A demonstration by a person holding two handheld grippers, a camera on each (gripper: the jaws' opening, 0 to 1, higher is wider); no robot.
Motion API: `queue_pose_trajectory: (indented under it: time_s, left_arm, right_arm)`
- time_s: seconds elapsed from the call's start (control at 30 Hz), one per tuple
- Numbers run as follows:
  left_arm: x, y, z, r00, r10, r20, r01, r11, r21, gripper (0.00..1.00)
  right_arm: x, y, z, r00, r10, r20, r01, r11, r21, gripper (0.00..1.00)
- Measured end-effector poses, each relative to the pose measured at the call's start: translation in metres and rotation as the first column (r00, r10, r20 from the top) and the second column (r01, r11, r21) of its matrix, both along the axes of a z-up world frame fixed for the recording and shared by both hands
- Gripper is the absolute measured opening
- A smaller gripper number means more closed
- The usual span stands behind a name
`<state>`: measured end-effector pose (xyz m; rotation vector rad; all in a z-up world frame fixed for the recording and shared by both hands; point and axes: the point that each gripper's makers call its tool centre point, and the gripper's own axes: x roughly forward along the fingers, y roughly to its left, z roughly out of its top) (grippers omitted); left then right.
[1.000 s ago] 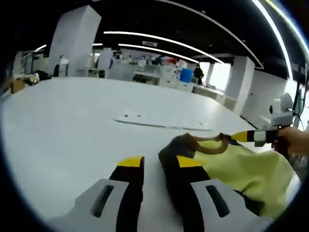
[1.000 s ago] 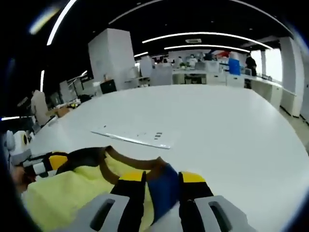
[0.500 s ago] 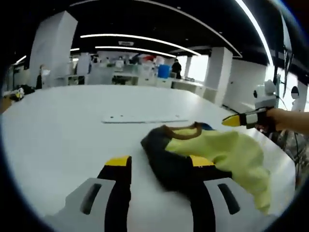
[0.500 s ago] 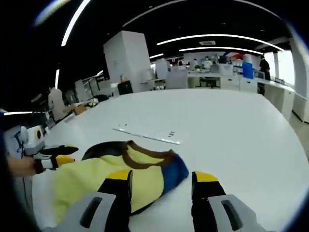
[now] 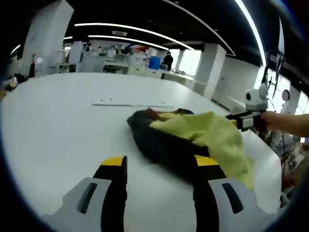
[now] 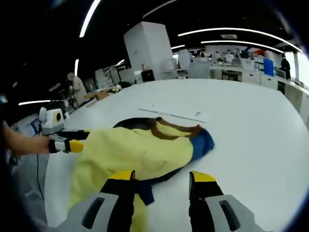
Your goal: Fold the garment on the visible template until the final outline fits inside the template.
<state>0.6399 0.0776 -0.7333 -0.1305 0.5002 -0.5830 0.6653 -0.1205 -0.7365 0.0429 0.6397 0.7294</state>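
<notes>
1. The garment, yellow with dark and blue parts and a brown collar, lies crumpled on the white table.
2. The flat white template lies on the table beyond the garment, apart from it.
3. Left gripper: jaws apart, nothing between them, just short of the garment's dark edge.
4. Right gripper: jaws apart, clamped on nothing, over the garment's near edge.
</notes>
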Motion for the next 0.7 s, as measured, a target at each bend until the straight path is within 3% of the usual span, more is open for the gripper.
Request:
queue_pose_trajectory:
  time_s: [0.23, 0.37, 0.57, 0.7]
  left_arm:
    - [-0.024, -0.021, -0.013, 0.997, -0.066, -0.045, 0.065, 0.998, -0.021, 0.43]
    - [-0.035, -0.034, -0.022, 0.990, -0.121, -0.078, 0.119, 0.993, -0.024, 0.37]
    - [-0.045, -0.050, -0.027, 0.984, -0.138, -0.111, 0.130, 0.989, -0.073, 0.29]
    - [-0.047, -0.056, -0.030, 0.982, -0.146, -0.120, 0.139, 0.988, -0.067, 0.23]
  right_arm:
    - [-0.014, 0.003, -0.015, 0.999, 0.038, -0.028, -0.039, 0.999, -0.026, 0.30]
    - [-0.025, 0.008, -0.019, 0.998, 0.065, -0.027, -0.066, 0.997, -0.041, 0.19]
    - [-0.025, 0.010, -0.028, 0.997, 0.070, -0.024, -0.071, 0.996, -0.061, 0.12]
    - [-0.026, 0.012, -0.032, 0.998, 0.062, -0.022, -0.063, 0.996, -0.063, 0.10]
